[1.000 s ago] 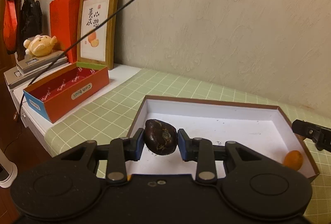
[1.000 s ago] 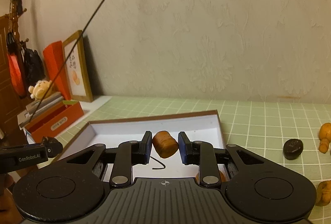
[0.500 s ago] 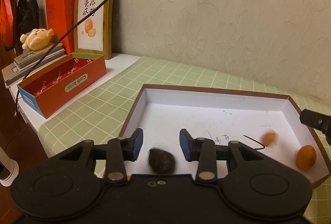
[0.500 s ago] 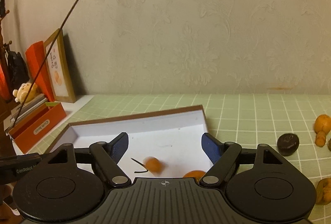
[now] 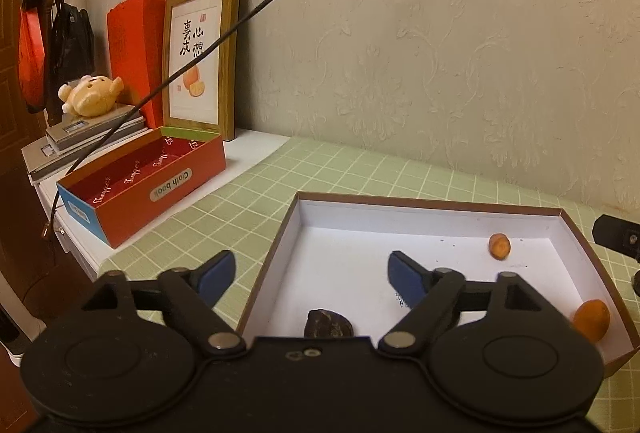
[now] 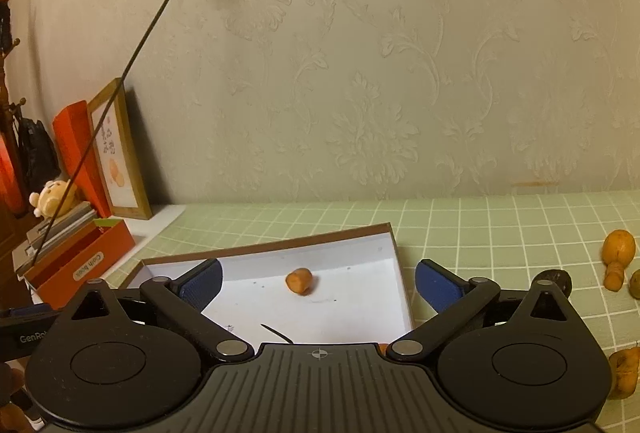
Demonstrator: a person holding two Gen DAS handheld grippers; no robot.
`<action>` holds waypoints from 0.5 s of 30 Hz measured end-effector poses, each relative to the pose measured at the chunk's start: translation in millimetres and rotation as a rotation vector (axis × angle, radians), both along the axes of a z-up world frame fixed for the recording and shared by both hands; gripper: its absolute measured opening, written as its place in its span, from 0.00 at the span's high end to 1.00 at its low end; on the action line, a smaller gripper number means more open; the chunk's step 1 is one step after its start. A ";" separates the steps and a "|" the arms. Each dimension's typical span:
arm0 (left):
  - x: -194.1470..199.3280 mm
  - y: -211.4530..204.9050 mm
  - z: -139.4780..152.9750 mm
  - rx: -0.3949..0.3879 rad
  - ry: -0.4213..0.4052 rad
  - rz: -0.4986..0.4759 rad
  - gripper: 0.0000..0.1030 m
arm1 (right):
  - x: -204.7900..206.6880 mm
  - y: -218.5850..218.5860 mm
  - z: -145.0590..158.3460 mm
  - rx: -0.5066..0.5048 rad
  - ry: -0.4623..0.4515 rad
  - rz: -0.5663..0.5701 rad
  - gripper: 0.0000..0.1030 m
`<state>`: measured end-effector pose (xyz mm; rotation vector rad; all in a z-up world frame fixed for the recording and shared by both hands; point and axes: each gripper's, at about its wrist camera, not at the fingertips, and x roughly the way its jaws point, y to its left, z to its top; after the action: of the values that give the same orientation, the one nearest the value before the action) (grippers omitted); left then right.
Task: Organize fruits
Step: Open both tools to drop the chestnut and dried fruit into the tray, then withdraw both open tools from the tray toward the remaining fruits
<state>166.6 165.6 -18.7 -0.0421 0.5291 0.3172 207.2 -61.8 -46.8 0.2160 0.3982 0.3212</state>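
Note:
A shallow box [image 5: 420, 199] with a white floor and brown rim lies on the green checked cloth. My left gripper [image 5: 311, 273] hovers over its near left corner, jaws opening with nothing between them. A dark brown fruit [image 5: 328, 323] lies on the box floor just below it. My right gripper [image 6: 319, 281] is over the box [image 6: 280, 243] too, jaws opening wide and empty. A small orange fruit [image 6: 299, 280] rests on the floor beyond its fingertips, also visible as the small orange fruit [image 5: 500, 246]. A bigger orange fruit [image 5: 591, 319] sits in the near right corner.
Loose fruits lie on the cloth to the right of the box: an orange gourd-shaped one [image 6: 618, 257], a dark one [image 6: 554, 279] and another orange one [image 6: 624, 373]. At the left stand a red open box [image 5: 140, 189], a framed picture [image 5: 200, 61] and a plush toy [image 5: 90, 95]. A black cable [image 5: 240, 25] hangs across.
Both grippers have gone from shut to wide. The dark fruit fell from the left one into the box, and the small orange fruit fell from the right one and rolled farther in.

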 end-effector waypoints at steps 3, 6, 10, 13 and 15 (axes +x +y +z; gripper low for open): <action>-1.3 -3.0 -0.1 0.019 0.003 -0.006 0.16 | -1.5 0.0 0.8 -0.002 0.002 0.005 0.00; -4.0 -5.2 0.9 0.030 0.000 -0.014 0.10 | -3.0 -0.4 1.5 -0.004 0.007 0.008 0.00; -6.0 -5.6 3.0 0.029 -0.001 -0.010 0.06 | -5.4 -1.3 3.2 -0.004 0.006 0.001 0.00; -7.1 -5.7 3.7 0.030 0.009 -0.004 0.06 | -7.8 -1.7 3.9 -0.009 0.011 -0.004 0.00; -9.4 -5.7 4.6 0.027 0.009 -0.005 0.06 | -9.1 -1.6 4.4 -0.012 0.019 -0.003 0.00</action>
<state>157.1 159.8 -14.1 -0.0129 0.5337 0.3196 198.1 -63.4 -42.4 0.2082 0.4181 0.3140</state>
